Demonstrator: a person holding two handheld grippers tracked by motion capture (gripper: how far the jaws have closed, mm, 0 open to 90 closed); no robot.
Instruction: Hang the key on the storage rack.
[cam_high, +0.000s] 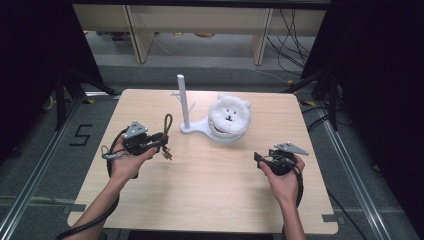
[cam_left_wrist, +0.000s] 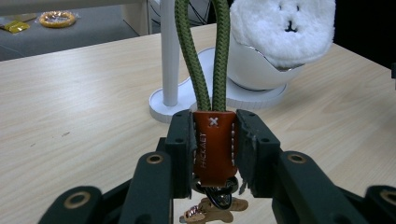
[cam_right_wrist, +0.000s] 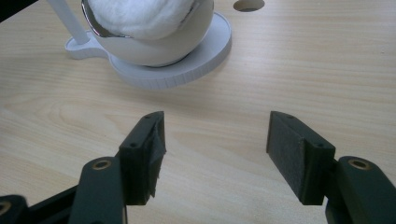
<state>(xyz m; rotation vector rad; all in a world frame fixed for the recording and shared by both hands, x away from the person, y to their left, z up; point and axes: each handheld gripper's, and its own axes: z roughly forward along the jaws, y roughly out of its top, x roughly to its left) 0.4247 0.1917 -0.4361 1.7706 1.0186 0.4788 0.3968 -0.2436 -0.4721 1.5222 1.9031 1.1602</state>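
The left tool is clenched on the keychain by its brown leather tab, green cord loop upright, near the white peg stand. Likely next: hooking the loop over a peg. The right tool waits released above the surface.

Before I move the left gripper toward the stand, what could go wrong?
1. The left gripper pinches only the keychain's small leather tab, so a snag might pull it free.
2. The green loop is narrow and floppy, so it may miss the post and its side peg.
3. The stand looks light; a bump could tip it or shove the plush.
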